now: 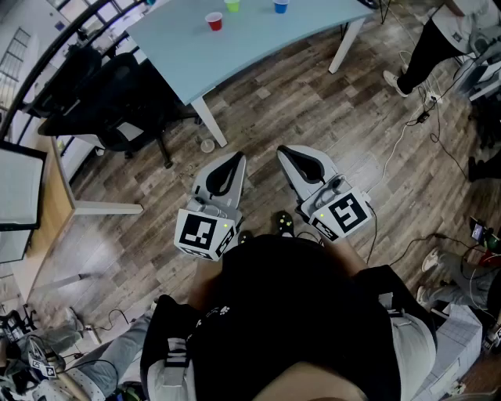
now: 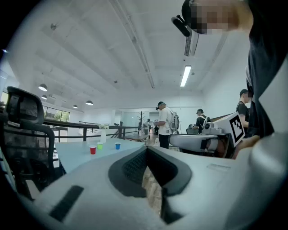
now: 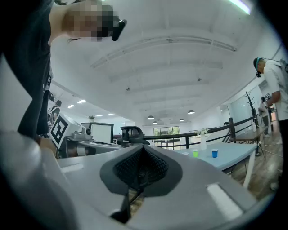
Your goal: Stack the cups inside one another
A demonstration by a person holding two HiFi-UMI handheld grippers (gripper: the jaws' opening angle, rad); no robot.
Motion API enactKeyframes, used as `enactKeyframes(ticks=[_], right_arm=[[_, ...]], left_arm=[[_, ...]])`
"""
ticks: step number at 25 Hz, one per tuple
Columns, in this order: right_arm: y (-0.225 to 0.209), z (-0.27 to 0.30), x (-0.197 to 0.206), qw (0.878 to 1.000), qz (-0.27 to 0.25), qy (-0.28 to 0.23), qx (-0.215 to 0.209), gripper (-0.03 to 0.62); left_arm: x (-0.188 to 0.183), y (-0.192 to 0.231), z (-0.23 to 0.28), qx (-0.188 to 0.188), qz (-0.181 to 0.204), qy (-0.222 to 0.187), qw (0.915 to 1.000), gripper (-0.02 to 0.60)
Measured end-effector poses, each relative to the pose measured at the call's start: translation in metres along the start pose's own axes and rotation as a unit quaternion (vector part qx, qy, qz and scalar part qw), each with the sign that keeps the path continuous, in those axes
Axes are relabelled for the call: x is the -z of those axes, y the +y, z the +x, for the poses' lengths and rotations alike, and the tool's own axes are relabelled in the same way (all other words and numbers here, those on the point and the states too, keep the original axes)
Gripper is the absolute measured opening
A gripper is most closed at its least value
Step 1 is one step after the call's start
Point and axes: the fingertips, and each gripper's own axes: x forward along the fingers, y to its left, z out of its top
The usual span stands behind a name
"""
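Black top [image 1: 305,313], grey left gripper [image 1: 234,158] — checkered marker cube [image 1: 205,233]

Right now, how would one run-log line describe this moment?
stacking: not begun | left claw: shut, empty | right claw: shut, empty | red cup, green cup, blue cup: separate on table

The right hand-held gripper [image 3: 143,150] has its jaws pressed together with nothing between them. Beyond, to the right, a green cup [image 3: 195,153] and a blue cup [image 3: 214,153] stand near each other on the pale worktop [image 3: 231,157].
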Motion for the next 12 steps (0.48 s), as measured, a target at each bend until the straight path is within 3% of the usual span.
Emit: enactKeyframes(ticks=[12], right_arm=[[-0.014, -0.011, -0.001, 0.999, 0.033, -0.018, 0.003, 0.008]], left_arm=[[0.004, -0.006, 0.008, -0.004, -0.004, 0.005, 1.0, -0.015]])
